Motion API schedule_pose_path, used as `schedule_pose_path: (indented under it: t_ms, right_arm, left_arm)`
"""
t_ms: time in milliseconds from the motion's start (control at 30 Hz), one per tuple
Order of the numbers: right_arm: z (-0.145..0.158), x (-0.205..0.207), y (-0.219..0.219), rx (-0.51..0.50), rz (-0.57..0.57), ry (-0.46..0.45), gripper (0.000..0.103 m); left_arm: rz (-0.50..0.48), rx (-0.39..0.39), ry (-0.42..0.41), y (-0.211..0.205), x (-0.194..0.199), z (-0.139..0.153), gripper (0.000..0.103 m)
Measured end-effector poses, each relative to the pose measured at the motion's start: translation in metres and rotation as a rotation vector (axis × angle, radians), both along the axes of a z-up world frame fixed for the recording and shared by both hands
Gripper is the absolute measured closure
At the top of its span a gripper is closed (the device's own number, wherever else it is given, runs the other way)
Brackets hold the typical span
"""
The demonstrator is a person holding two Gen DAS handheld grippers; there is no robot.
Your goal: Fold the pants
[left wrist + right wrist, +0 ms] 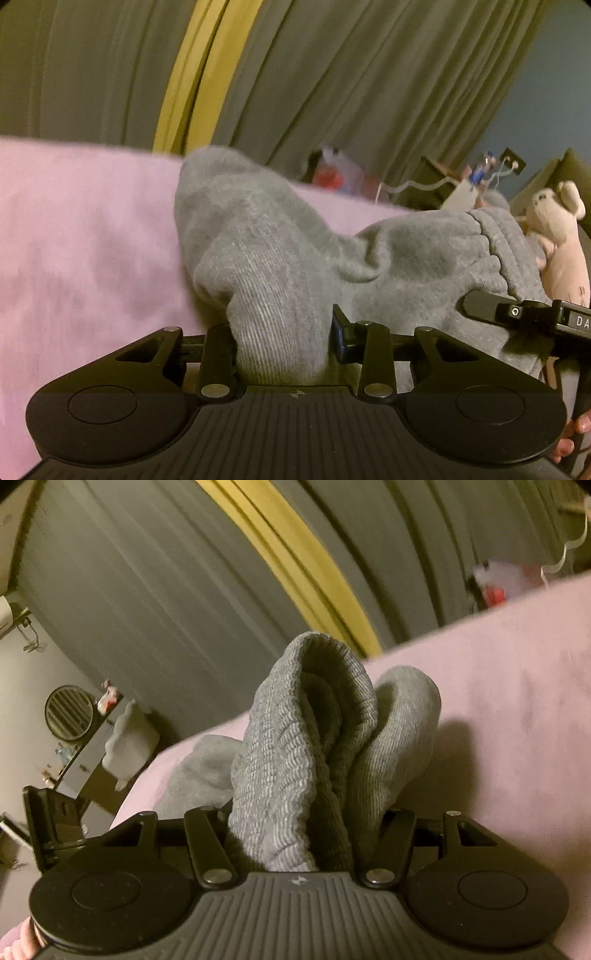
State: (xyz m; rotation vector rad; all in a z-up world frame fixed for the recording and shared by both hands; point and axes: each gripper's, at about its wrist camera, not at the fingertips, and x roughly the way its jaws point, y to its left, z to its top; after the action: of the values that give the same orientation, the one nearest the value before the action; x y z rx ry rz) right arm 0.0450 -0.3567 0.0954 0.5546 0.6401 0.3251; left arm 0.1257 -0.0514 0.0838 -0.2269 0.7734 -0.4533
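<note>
A: Where are the pants (280, 258) now?

B: Bunched over the pink bedspread (81, 229). Your left gripper (284, 343) is clamped on a ribbed bit, and your right gripper (310, 834) is clenched on the ribbed cuff (314, 716).

A: How do I fold them well?

B: I'd keep both grips firm, pull the fabric taut above the bedspread, and line up the edges before lowering. Steer clear of the stuffed toy (554, 236) beside the bedspread.

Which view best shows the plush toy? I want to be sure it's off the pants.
The left wrist view: the plush toy sits at the right edge, just behind the pants, though whether they touch is unclear. The right wrist view shows no plush toy, only the pants in the right gripper.
</note>
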Motion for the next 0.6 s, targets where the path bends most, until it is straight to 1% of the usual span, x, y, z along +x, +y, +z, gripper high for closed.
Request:
schedule_pose_path:
  t_ms: [33, 67, 100, 133, 167, 200, 233, 267, 300, 367, 400, 467, 500, 533, 567, 600]
  right_arm:
    - [0.004, 0.006, -0.005, -0.001, -0.017, -0.007, 0.043]
    - [0.007, 0.012, -0.01, -0.01, -0.028, -0.003, 0.042]
    - [0.008, 0.018, -0.013, -0.027, -0.041, 0.016, 0.035]
    - [0.007, 0.024, -0.017, -0.058, -0.06, 0.049, 0.021]
    - [0.005, 0.028, -0.021, -0.111, -0.109, 0.094, 0.014]
    - [0.004, 0.029, -0.025, -0.169, -0.172, 0.13, 0.006]
    - [0.002, 0.025, -0.029, -0.218, -0.219, 0.135, 0.006]
    - [0.001, 0.018, -0.032, -0.245, -0.234, 0.125, 0.006]
    - [-0.001, 0.011, -0.032, -0.256, -0.228, 0.116, 0.004]
    - [-0.009, -0.001, -0.027, -0.288, -0.204, 0.113, 0.004]
    - [-0.014, -0.004, -0.021, -0.308, -0.19, 0.122, 0.004]
    - [-0.026, -0.006, -0.009, -0.364, -0.155, 0.158, 0.004]
    - [-0.034, -0.004, 0.0, -0.42, -0.137, 0.187, 0.004]
    - [-0.043, -0.004, 0.007, -0.495, -0.126, 0.214, 0.004]
    - [-0.05, -0.007, 0.014, -0.54, -0.123, 0.214, 0.004]
    - [-0.052, -0.013, 0.016, -0.542, -0.137, 0.193, 0.004]
  left_arm:
    - [0.006, -0.003, -0.004, -0.003, 0.006, 0.004, 0.064]
    - [0.008, -0.001, 0.002, -0.006, 0.011, 0.007, 0.061]
    - [0.016, 0.024, 0.014, -0.01, 0.016, 0.007, 0.05]
    - [0.056, 0.083, 0.023, -0.013, 0.02, 0.006, 0.045]
    - [0.104, 0.146, 0.023, -0.013, 0.021, 0.004, 0.034]
    - [0.162, 0.227, 0.01, -0.013, 0.018, 0.001, 0.028]
    - [0.177, 0.272, -0.01, -0.017, 0.014, 0.0, 0.026]
    - [0.169, 0.302, -0.025, -0.018, 0.006, -0.002, 0.021]
    - [0.152, 0.319, -0.032, -0.018, -0.004, -0.006, 0.014]
    - [0.133, 0.341, -0.04, -0.022, -0.019, -0.012, 0.007]
    - [0.124, 0.363, -0.044, -0.024, -0.026, -0.018, 0.007]
    - [0.096, 0.452, -0.029, -0.03, -0.036, -0.033, 0.007]
    - [0.09, 0.53, -0.018, -0.034, -0.039, -0.042, 0.006]
    - [0.108, 0.593, -0.03, -0.033, -0.043, -0.048, 0.006]
    - [0.122, 0.598, -0.051, -0.027, -0.049, -0.046, 0.006]
    - [0.146, 0.567, -0.057, -0.017, -0.057, -0.043, 0.006]
